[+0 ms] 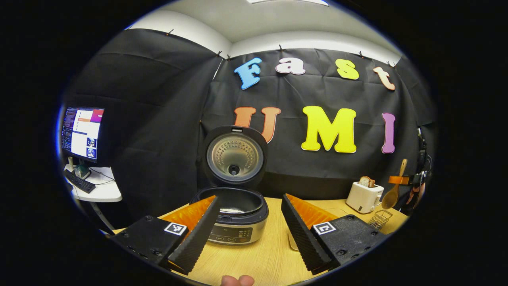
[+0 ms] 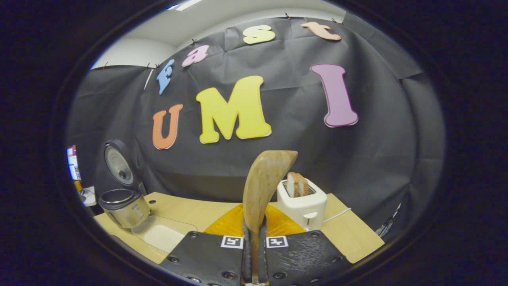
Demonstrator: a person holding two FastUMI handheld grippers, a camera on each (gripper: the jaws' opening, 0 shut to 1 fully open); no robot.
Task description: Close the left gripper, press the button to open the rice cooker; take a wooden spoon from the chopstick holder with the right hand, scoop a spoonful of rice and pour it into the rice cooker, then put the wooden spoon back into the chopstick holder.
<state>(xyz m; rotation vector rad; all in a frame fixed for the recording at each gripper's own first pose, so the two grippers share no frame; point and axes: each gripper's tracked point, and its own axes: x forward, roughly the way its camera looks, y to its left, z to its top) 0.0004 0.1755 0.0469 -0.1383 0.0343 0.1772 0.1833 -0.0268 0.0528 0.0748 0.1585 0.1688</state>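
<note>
Above the holder (image 1: 380, 219), your right gripper (image 2: 254, 254) clamps the spoon (image 2: 264, 186) for scooping, while your left gripper (image 1: 248, 234) hangs released before the open cooker (image 1: 234, 214).

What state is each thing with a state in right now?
Rice cooker: lid up, pot open.
Wooden spoon: clamped in right gripper, bowl up.
Left gripper: open, holding nothing.
Toaster: bread standing in slot.
Chopstick holder: upright on the table.

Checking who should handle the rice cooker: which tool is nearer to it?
Left. The left tool hangs open right before the rice cooker; the right tool, clamping the wooden spoon, sits farther off near the toaster.
</note>
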